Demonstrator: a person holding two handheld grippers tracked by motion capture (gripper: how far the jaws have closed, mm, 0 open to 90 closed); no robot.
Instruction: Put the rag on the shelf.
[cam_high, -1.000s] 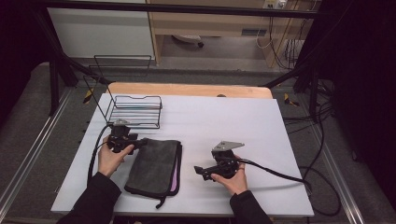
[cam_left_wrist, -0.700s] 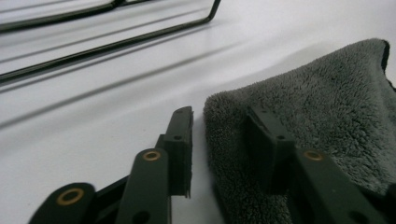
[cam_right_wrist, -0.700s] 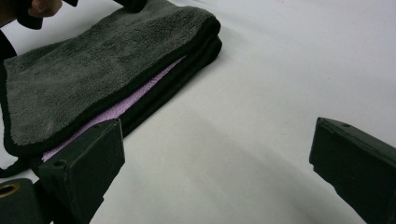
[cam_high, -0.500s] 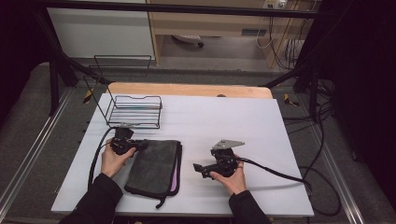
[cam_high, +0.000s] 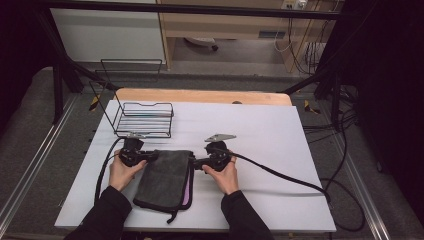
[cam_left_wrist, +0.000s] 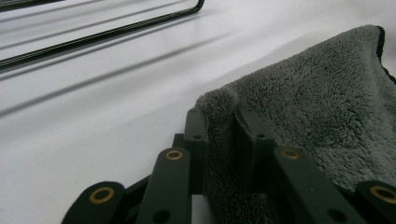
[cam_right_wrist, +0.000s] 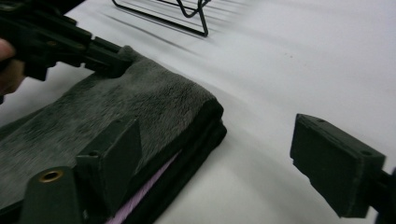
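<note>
My left claw (cam_left_wrist: 219, 135) has just been closing and now pinches the far left corner of the folded grey towel (cam_high: 164, 179), a tuft of pile bunched up between its pads. My right claw (cam_right_wrist: 219, 154) has been narrowing too but is not yet gripping: seen along its jaws, one jaw hangs over the towel's top at the far right corner, the other stands clear over the bare white surface (cam_high: 260, 130), with the corner's stacked edges in the gap between them. The towel lies on the near half of the surface, between my two hands, a purple-pink inner layer showing along its right edge and the wire rack (cam_high: 144, 119) just beyond it toward the far left. To do this well, I judge the right claw should settle lower so that it takes the same layers that the left one holds, and bite well in from the edge so the plush does not slip out. Then both corners should rise together, level, to keep the fold from sagging or dragging toward the rack. I can read no brand, label or writing on the towel, the rack or the claws.
</note>
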